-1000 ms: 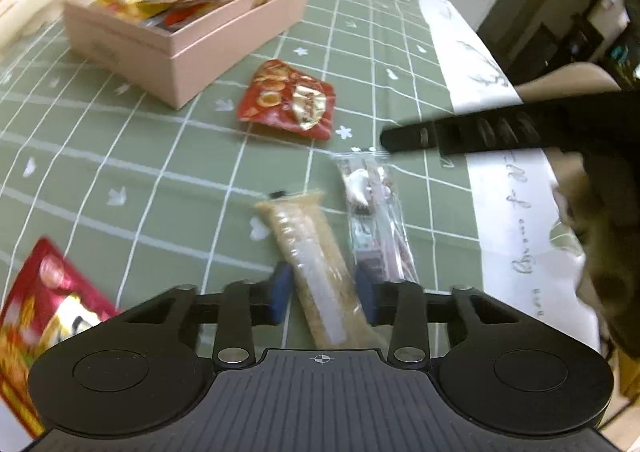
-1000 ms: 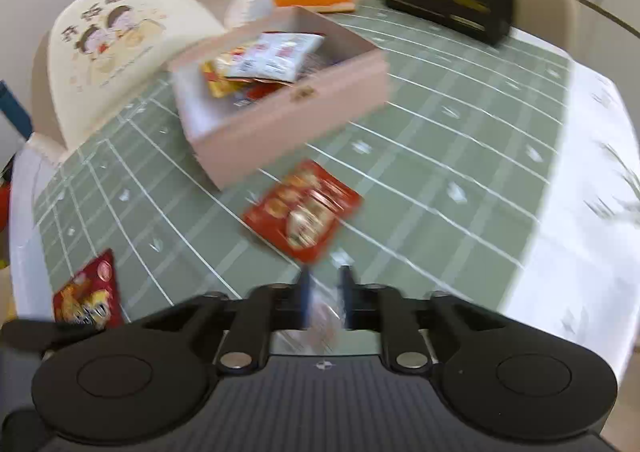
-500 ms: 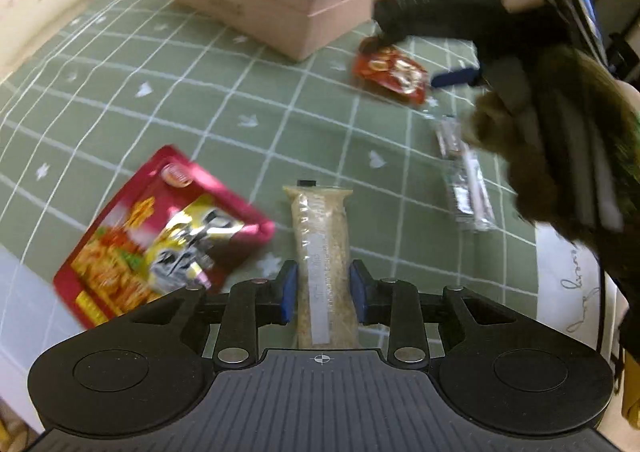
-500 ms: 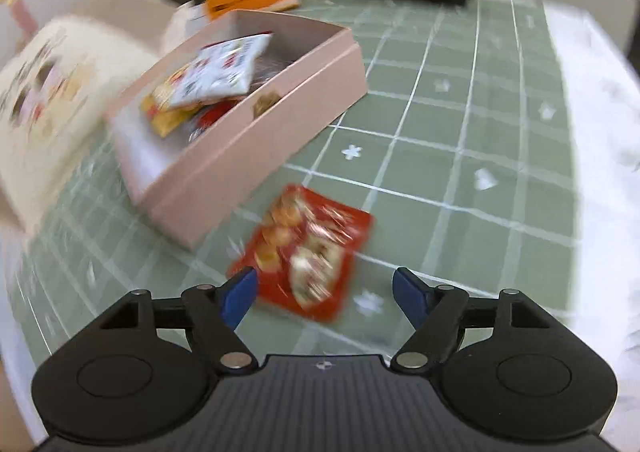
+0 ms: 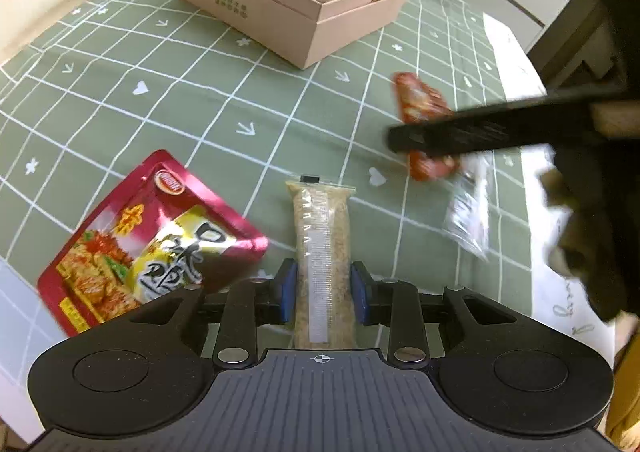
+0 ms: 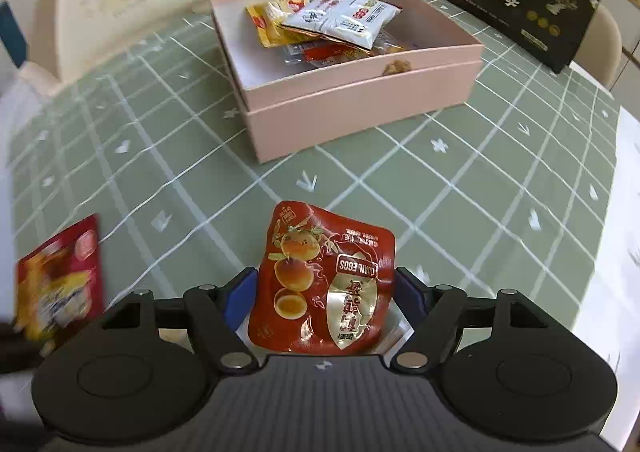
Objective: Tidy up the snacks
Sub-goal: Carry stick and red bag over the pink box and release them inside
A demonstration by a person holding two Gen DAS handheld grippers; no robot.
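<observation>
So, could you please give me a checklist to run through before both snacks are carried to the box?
1. Left gripper shut on the long clear-wrapped beige snack bar: ok.
2. Right gripper straddles the red foil egg pouch; its jaws have just been closing, firm pad contact: cannot tell.
3. Open pink cardboard box shows bare floor on its left side for more snacks: ok.
4. Green checked tablecloth between pouch and box free of obstacles: ok.
5. Grippers apart from each other in the left wrist view: ok.
</observation>
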